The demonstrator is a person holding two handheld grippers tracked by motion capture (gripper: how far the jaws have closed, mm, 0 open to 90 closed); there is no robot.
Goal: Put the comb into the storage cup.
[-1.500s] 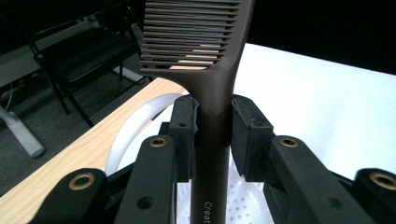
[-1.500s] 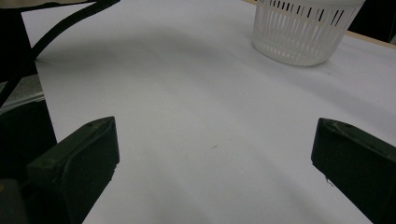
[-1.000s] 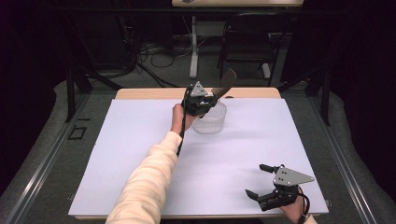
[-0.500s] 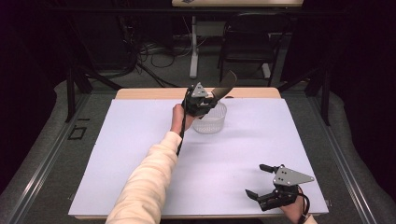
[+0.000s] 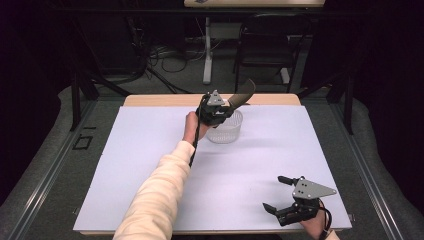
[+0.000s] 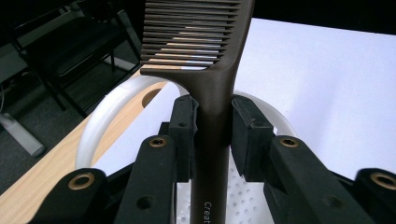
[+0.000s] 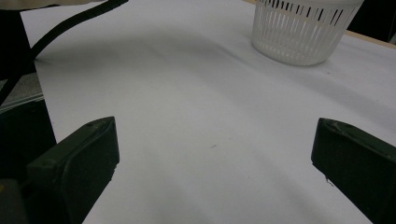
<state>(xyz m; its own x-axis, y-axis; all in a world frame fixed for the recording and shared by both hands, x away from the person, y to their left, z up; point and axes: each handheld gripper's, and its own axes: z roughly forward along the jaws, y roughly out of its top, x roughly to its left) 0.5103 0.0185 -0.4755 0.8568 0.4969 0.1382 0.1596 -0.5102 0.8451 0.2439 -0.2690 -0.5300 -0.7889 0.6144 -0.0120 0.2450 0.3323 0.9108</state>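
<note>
A dark brown comb [image 6: 212, 93] is clamped by its handle between the pads of my left gripper [image 6: 212, 126], teeth end pointing away. In the high view the left gripper [image 5: 216, 107] hangs over the white slotted basket [image 5: 226, 132] at the far middle of the table, and the comb [image 5: 243, 95] sticks out up and to the right. The basket's rim [image 6: 100, 121] curves under the jaws. My right gripper [image 5: 281, 194] rests near the front right corner, jaws wide apart with nothing between them. The basket [image 7: 303, 30] stands far ahead of it.
A white sheet [image 5: 150, 150] covers most of the wooden table [image 5: 160, 100]. A black cable [image 7: 60, 30] trails across the sheet from the left hand. Chairs, table legs and cables stand on the dark floor beyond the far edge.
</note>
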